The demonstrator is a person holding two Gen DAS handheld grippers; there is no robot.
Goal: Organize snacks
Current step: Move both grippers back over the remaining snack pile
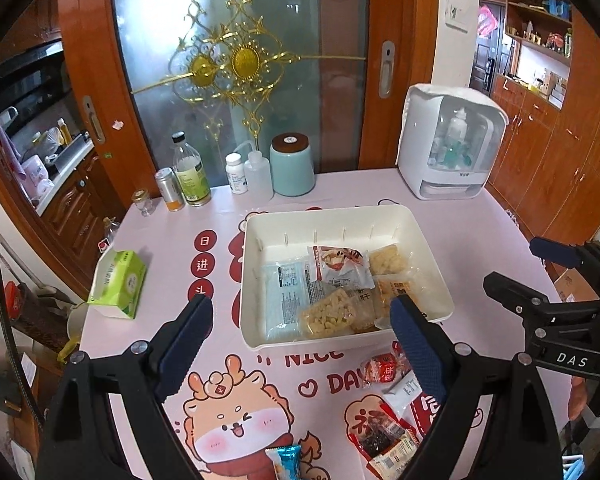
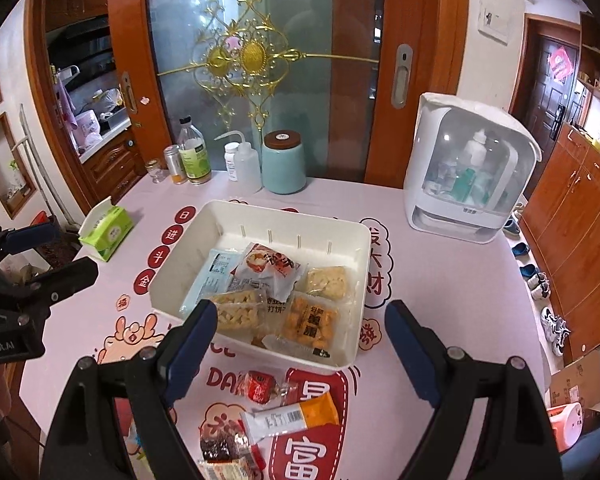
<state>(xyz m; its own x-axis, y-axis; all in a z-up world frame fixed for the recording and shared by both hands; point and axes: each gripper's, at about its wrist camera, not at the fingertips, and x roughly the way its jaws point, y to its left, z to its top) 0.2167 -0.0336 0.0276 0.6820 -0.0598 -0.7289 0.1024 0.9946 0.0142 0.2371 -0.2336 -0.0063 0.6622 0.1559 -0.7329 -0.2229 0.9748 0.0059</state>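
The pink cartoon-print table [image 2: 440, 280] carries a white rectangular plastic bin [image 2: 342, 230] already holding several snack packets; loose wrapped snacks, such as an orange-and-white bar packet [image 2: 296, 414], lie just before it. Both left tongs [image 1: 300, 344] and right tongs [image 2: 300, 344] are spread, empty; next likely grasp that bar

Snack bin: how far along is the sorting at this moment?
Partly done. The white bin already holds several packets, among them a pale blue pack and an orange cracker pack. Nothing is in hand: the left gripper and right gripper both hover with jaws open and empty. Still on the tablecloth: a red candy, an orange-and-white bar, a dark red packet and a blue packet.
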